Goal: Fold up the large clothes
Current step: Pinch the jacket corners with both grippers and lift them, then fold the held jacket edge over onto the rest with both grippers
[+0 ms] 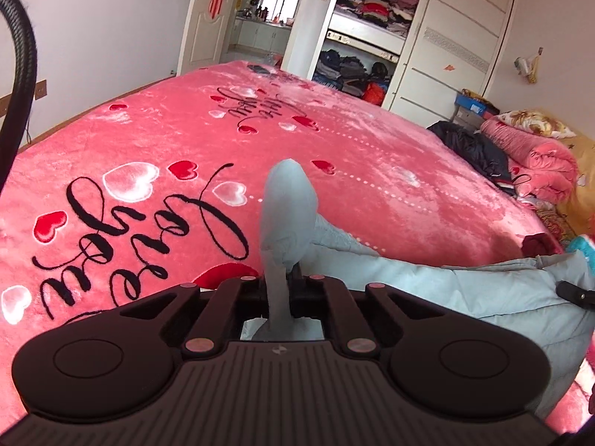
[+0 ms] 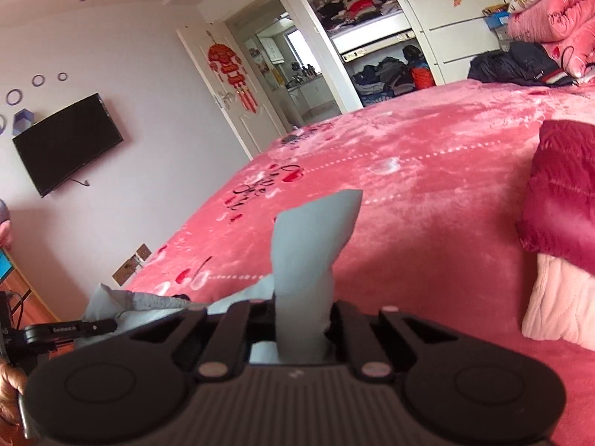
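Note:
A large pale blue-grey padded garment [image 1: 465, 286] hangs stretched above the pink bed [image 1: 208, 137]. My left gripper [image 1: 277, 282] is shut on one edge of it; a fold of the cloth sticks up past the jaws. My right gripper [image 2: 303, 308] is shut on another edge of the same garment [image 2: 308, 249], with cloth standing up between the jaws. The right gripper's tip shows at the right edge of the left wrist view [image 1: 574, 293]. The left gripper shows at the left of the right wrist view [image 2: 67, 330], with garment cloth [image 2: 122, 304] behind it.
A dark red padded garment [image 2: 561, 200] and a pale pink one [image 2: 557, 304] lie on the bed at the right. A dark jacket [image 1: 472, 145] and rolled pink quilts [image 1: 535, 152] sit at the bed's far side. An open wardrobe [image 1: 368, 33] and a doorway stand beyond.

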Demonstrator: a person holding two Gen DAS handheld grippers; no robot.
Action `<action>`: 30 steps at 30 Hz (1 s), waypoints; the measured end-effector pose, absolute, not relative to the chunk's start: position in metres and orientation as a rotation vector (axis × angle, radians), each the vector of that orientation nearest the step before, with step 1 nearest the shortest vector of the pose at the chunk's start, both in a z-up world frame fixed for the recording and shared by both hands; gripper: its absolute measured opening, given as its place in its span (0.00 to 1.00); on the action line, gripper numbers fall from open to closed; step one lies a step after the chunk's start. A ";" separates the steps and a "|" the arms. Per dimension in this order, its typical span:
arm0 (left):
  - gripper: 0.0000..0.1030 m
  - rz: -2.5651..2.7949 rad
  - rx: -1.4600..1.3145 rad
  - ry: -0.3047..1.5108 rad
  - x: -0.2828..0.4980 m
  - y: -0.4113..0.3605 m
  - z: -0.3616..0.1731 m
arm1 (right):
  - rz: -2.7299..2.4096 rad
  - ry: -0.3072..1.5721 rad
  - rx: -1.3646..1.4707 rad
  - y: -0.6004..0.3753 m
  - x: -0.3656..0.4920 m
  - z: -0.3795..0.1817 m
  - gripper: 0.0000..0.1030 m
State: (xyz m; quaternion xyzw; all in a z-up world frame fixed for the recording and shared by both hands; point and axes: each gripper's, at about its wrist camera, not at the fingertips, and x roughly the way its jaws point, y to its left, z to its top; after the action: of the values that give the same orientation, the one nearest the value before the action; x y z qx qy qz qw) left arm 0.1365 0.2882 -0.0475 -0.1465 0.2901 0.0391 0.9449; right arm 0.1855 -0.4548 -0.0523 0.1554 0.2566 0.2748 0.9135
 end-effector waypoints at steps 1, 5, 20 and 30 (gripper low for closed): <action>0.04 0.065 -0.310 0.582 0.122 0.290 -0.041 | 0.578 0.515 0.310 -0.457 0.174 -0.044 0.03; 0.04 0.021 -0.308 0.563 0.061 0.293 -0.017 | 0.650 0.478 0.307 -0.471 0.117 -0.015 0.03; 0.04 -0.069 -0.427 0.782 -0.101 0.287 -0.043 | 0.836 0.707 0.435 -0.498 -0.052 -0.024 0.03; 0.04 -0.206 -0.268 0.842 -0.106 0.280 -0.049 | 0.810 0.805 0.368 -0.503 -0.072 -0.041 0.02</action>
State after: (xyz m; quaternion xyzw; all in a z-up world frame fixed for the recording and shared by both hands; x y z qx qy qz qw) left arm -0.1059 0.2802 -0.0491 -0.1297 0.4069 -0.0995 0.8987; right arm -0.0715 -0.5026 -0.0408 0.1731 0.3789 0.3810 0.8254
